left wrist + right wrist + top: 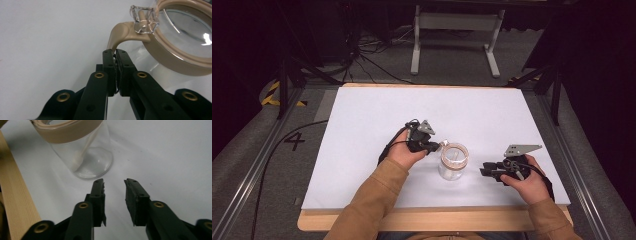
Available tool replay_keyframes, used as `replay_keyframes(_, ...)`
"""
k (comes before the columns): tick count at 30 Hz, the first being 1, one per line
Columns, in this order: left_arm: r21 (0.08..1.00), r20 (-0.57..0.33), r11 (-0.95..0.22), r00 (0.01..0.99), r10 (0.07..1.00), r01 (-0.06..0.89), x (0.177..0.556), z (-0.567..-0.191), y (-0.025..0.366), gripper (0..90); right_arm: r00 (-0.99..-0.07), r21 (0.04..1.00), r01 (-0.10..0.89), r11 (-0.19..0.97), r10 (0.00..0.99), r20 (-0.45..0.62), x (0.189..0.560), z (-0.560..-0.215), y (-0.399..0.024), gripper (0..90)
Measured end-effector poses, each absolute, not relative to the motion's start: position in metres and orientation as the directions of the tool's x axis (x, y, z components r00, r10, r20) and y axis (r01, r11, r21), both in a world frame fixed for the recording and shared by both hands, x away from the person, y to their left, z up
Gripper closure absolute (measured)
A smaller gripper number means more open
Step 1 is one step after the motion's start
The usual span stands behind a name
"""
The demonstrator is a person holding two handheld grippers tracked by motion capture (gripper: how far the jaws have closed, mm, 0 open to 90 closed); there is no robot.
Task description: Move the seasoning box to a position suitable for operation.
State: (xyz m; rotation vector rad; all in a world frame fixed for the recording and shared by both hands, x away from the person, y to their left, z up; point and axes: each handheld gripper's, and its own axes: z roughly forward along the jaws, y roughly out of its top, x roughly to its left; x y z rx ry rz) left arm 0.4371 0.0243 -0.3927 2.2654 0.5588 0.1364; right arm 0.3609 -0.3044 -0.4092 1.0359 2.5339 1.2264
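A clear glass jar (453,162) with a tan lid ring (180,58) stands upright on the white sheet, near the front middle. A tan strap (117,37) curves down from the ring under a clear plastic clasp (144,20). My left gripper (437,146) (115,53) is at the jar's left side, shut on the end of that strap. My right gripper (484,171) (113,182) lies low to the right of the jar (85,157), pointing at its base. Its jaws stand apart with nothing between them, a short gap from the glass. A pale stick leans inside the jar.
The white sheet (412,110) covers a wooden board whose bare edge (437,220) (15,202) runs along the front, close to the right gripper. Metal rails flank the table. A cable (277,150) trails on the floor at the left, and a grey stand (457,30) is beyond the far edge.
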Motion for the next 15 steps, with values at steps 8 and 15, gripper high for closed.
replay_keyframes(8,0.744,-0.093,-0.553,0.877,0.471,0.375,0.425,-0.381,0.045,87.5,-0.797,0.740,0.456,0.495,0.597,0.092,0.373,-0.410,-0.288,89.5)
replay_keyframes(15,0.740,-0.089,-0.540,0.853,0.514,0.402,0.418,-0.382,0.063,86.4,-0.803,0.730,0.442,0.522,0.593,0.063,0.386,-0.420,-0.272,90.0)
